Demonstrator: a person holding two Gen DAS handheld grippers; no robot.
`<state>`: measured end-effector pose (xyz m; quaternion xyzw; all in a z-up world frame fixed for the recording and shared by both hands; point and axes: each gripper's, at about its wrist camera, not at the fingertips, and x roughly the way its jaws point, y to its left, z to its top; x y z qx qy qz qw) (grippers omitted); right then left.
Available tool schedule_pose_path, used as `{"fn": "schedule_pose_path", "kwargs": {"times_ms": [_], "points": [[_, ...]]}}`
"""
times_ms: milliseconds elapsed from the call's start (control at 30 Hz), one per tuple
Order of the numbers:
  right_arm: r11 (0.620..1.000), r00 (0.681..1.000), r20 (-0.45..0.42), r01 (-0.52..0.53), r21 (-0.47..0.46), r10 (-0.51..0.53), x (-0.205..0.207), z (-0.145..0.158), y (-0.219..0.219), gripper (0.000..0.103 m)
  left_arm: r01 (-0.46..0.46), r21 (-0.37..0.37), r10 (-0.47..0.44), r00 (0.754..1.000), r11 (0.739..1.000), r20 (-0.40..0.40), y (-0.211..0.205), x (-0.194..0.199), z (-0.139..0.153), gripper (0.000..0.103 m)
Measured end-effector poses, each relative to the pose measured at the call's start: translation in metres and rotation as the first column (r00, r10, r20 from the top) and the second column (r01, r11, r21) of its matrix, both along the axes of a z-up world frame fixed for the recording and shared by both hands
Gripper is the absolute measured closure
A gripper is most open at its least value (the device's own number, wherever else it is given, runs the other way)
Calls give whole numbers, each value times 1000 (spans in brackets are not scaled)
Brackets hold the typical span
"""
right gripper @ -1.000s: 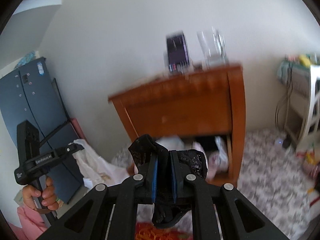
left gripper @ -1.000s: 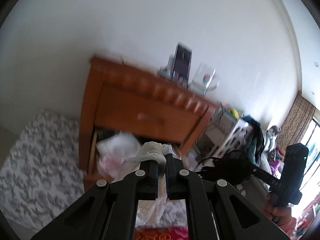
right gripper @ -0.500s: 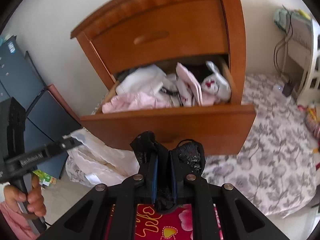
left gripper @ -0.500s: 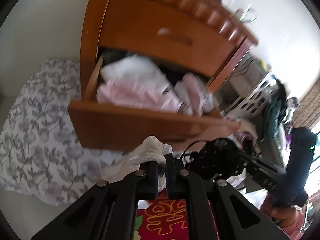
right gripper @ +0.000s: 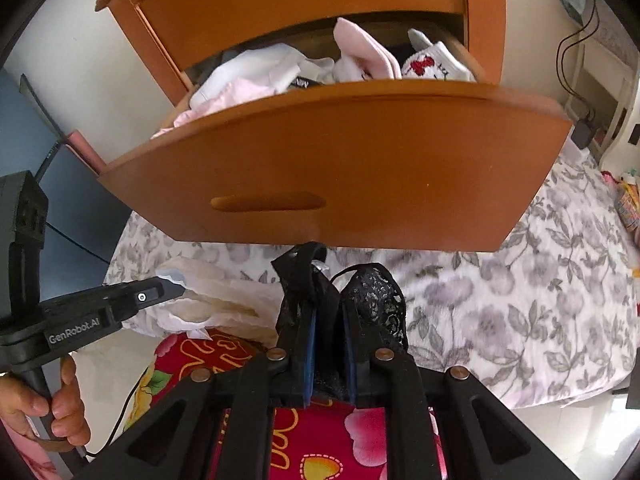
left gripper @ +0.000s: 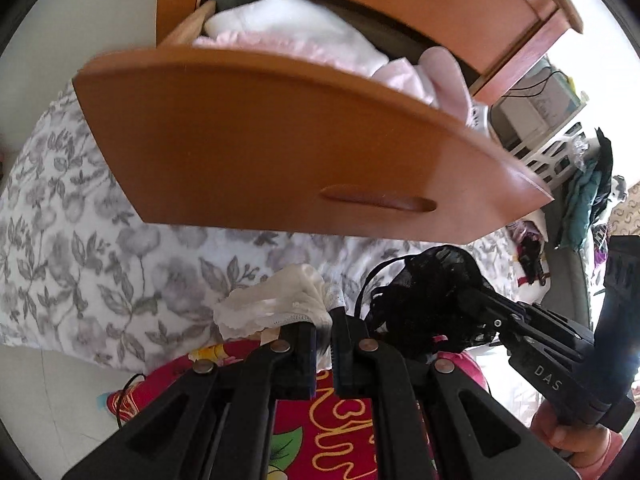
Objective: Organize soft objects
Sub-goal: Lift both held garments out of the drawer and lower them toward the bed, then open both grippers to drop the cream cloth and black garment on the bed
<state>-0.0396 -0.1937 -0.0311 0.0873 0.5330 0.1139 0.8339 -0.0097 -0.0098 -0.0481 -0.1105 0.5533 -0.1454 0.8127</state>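
One wooden drawer (right gripper: pixel 360 152) open above floral bedsheet (right gripper: pixel 540 280).

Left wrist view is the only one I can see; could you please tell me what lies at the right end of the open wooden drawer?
Observer: A white sock with a red print lies at that end of the open wooden drawer.
Operator: Thank you. Is the black lace garment truly between the right claw's pads?
Observer: Yes. That claw is shut on it, and lace bunches out on both sides of the pads.
Operator: And how does the left claw look from the side?
Observer: It is shut on a cream lace-trimmed garment, which hangs below it in a loose bundle.
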Motion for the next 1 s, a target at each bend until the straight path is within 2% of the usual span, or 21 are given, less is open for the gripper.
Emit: {"fn": "schedule_pose_path", "kwargs": {"times_ms": [167,433,567,633,700,833,900,1000], "points": [[1000,1000,-9,6,-9,-6,4,-4,0,88,0,6,0,1000,1000,-5,-1,5,-2,98],[1000,999,-46,8,-28,-9,16,-18,2,87,-10,19,11,998,1000,-63,3,13,-17,98],[999,998,-61,17,-41,-19,21,-23,0,75,-23,34,26,995,999,-93,4,18,-25,94],[999,997,-67,22,-46,-25,22,-24,-1,63,-28,38,32,994,999,-101,5,19,-28,85],[998,997,-73,27,-49,-31,24,-26,-2,51,-34,38,38,994,999,-104,6,20,-29,66],[998,996,-79,30,-52,-34,26,-28,-4,43,-39,45,44,993,998,-107,6,21,-30,52],[998,996,-85,35,-58,-40,26,-30,-4,41,-42,45,47,992,998,-116,5,22,-32,41],[997,995,-92,40,-63,-46,27,-31,-5,35,-53,69,62,990,996,-130,6,23,-35,32]]}}
